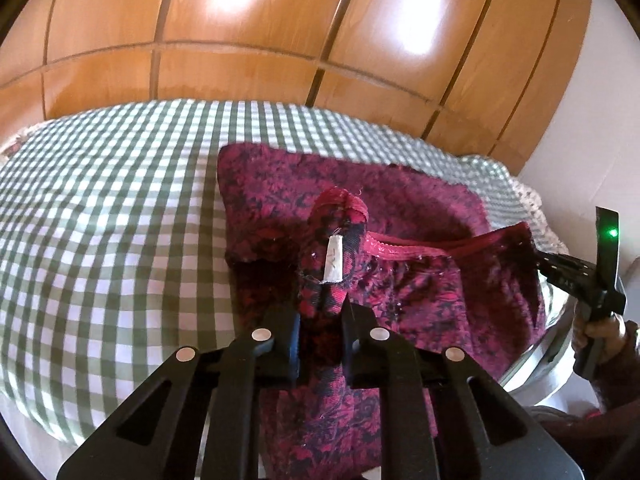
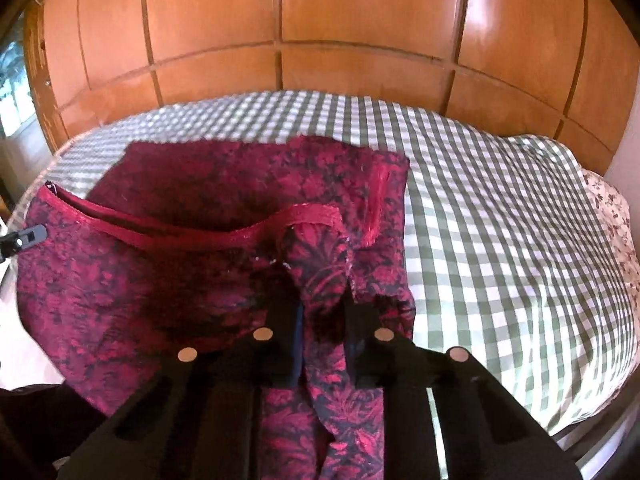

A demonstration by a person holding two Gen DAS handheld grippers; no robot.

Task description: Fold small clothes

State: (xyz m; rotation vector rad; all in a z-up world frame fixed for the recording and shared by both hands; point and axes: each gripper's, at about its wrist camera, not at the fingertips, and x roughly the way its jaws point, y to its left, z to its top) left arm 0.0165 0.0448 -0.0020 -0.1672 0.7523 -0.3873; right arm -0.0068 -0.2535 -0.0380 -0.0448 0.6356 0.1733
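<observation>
Nearest in the left wrist view, the left gripper (image 1: 320, 312) is clamped on a bunched corner of a small red and dark patterned garment (image 1: 400, 208), close to a white label (image 1: 334, 260) sewn inside the waist. In the right wrist view, the right gripper (image 2: 322, 312) is clamped the same way on the opposite corner of the garment, gathered cloth pinched between its two black fingers. From the left view, the right gripper shows at the far right edge, held by a person's hand (image 1: 600, 340).

Between the two grips a pink-red waistband (image 2: 200, 232) sags in a shallow curve, and the near part of the garment hangs from the pinched corners. The rest of it lies beyond on a green and white checked sheet (image 2: 500, 216) that covers a bed.

The cloth looks light, thin and very limp; it will likely droop and bunch wherever it is not supported. The hemmed waistband corners seem the firmest places to hold.

Farthest back stands a glossy wooden panelled wardrobe (image 1: 240, 40).
</observation>
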